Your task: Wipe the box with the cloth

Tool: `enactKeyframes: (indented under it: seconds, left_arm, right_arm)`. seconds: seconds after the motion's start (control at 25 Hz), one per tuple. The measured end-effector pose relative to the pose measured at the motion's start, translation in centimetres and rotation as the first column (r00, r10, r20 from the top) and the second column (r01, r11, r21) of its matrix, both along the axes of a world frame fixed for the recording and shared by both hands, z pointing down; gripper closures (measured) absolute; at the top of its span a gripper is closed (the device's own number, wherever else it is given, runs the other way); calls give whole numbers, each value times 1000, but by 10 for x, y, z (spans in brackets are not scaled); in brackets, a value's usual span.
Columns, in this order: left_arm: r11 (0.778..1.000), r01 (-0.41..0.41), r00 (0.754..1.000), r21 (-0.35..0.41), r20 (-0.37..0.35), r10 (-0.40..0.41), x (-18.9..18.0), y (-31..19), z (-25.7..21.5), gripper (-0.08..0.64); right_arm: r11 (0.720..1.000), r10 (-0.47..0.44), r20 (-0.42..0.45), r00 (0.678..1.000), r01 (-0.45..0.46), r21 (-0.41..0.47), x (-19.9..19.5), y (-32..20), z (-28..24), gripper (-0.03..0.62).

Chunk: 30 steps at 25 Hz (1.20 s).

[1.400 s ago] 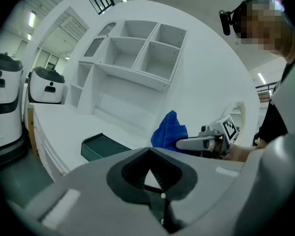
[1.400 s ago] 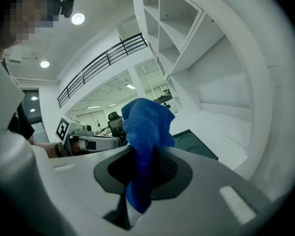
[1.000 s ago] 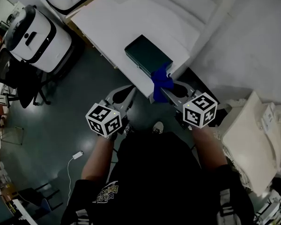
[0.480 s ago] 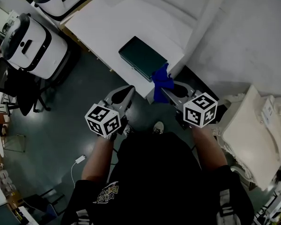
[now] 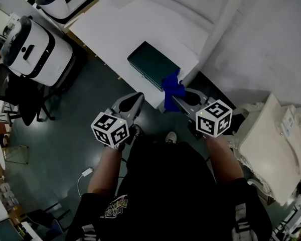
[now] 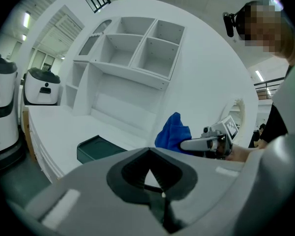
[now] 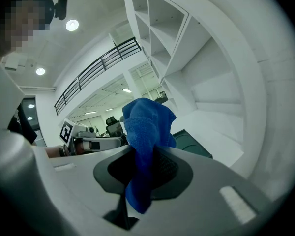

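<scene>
Our arms: we are looking down at our own two arms, each one holding a gripper over the dark floor.
Left gripper: we are holding the left gripper out in the air near the table edge. Its two jaws are pressing together, and nothing is sitting between them in the left gripper view.
Right gripper: we are squeezing the right gripper shut on the cloth. In the right gripper view the cloth is hanging down through the closed jaws.
Cloth: the blue cloth is sticking up out of the right jaws in a soft bunch. It is hanging just at the near corner of the box, but we cannot tell if it is touching. The left gripper view is showing it too.
Box: the dark green box is lying flat near the front edge of the table, just past the cloth.
Table: the white table is carrying the box.
Shelves: white shelves are standing at the back of the table.
Machines: two white round machines are standing on the floor to the left.
</scene>
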State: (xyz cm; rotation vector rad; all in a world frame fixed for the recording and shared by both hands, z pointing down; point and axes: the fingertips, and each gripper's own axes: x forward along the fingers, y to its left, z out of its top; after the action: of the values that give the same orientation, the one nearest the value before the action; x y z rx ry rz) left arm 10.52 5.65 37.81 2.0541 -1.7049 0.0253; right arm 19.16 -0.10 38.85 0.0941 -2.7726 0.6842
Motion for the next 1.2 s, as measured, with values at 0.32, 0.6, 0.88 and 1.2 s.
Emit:
enactKeyframes:
  seconds: [0.32,0.6,0.88,1.2]
  left_arm:
    - [999,-39,999,-4,-22,39,-32,-23,12,560]
    - [993,-114,993,-23,-22,114,-80,-52,17,560]
    - [987,-146,989,-61,-10,145,-139,-85,30,560]
    - [969,-191,981,-157,-13,192,-185,-116,70,560]
  right_arm:
    - [999,51,-30,998,-51,6,-28,-20,8,499]
    - [991,134,-63,989,-134,-1,-69,-45,11,499]
    - [984,177,-121,977,-177,8,-114,-72,22,499]
    - [978,210,-208,955,-209,24,-160,-102,48,499]
